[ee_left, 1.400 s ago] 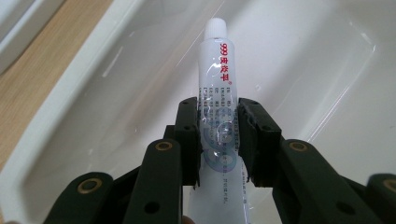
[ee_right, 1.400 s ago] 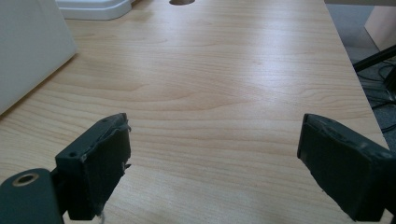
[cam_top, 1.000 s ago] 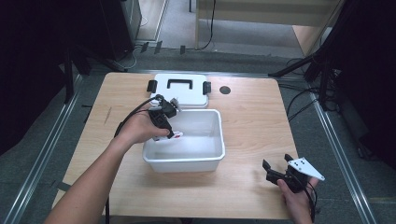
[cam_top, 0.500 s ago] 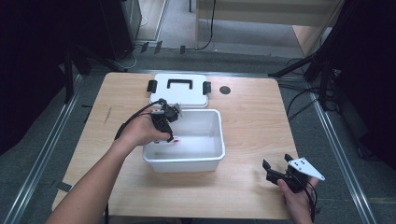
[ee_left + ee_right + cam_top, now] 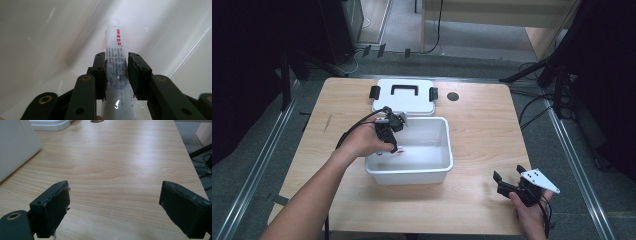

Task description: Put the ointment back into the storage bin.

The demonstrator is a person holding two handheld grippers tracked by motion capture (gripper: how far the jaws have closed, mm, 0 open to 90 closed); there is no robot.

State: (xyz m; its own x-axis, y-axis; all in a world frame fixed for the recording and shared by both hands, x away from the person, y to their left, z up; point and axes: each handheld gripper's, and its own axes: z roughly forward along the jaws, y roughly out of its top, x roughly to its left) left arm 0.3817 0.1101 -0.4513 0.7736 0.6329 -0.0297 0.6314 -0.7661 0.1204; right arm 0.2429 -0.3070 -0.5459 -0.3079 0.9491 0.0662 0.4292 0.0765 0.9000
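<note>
At the centre of the high view, our left gripper (image 5: 393,131) reaches into the white plastic bin (image 5: 432,167), jaws clamped on a white ointment tube (image 5: 117,62) whose cap seems to touch the bin's inner corner. The tube looks soft, so it could buckle or slide in that grip. At lower right, our right gripper (image 5: 509,184) rests spread wide above bare table (image 5: 482,120); the bin's lid (image 5: 404,97) lies behind.

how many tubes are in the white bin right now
1: a white tube with red print, down inside the white bin at its left side, between the jaws of the left hand-held gripper. Others could hide behind the hand.
</note>
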